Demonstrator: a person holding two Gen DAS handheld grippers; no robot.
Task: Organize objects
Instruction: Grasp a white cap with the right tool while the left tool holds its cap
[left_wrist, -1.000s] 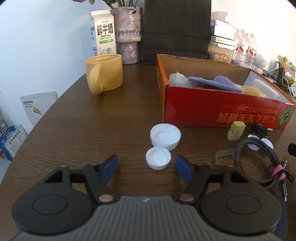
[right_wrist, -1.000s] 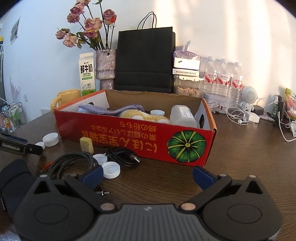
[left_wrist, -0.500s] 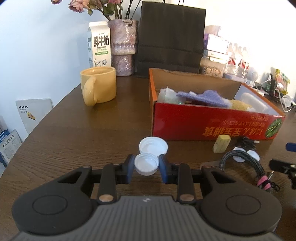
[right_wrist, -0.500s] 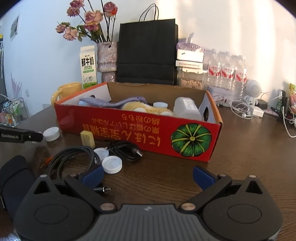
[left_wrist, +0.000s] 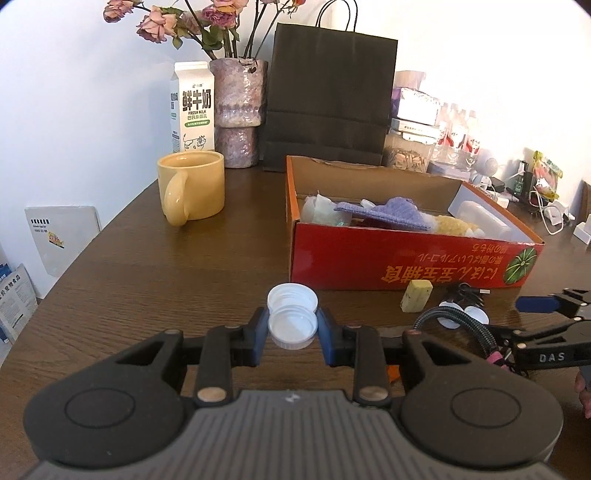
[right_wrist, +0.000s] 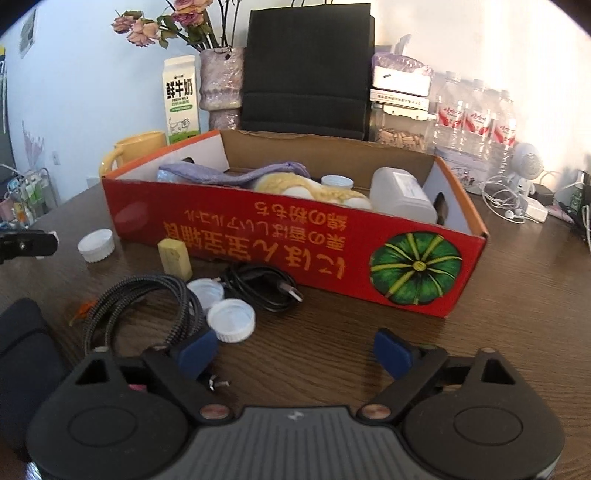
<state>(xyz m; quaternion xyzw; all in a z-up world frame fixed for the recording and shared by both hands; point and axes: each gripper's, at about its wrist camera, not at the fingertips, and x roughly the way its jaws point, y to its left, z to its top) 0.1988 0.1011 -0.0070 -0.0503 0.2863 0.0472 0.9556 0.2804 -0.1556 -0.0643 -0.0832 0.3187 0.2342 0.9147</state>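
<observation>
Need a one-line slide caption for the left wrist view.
Left gripper shut on a white bottle cap, a larger cap behind it, red box beyond.

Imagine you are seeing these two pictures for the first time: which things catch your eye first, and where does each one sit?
The red cardboard box with a green pumpkin printed on it stands mid-table, holding a purple cloth and a clear plastic container. Right at the camera, the left gripper pinches a small white bottle cap, with a larger white cap just beyond it. A yellow mug stands left of the box.
</observation>
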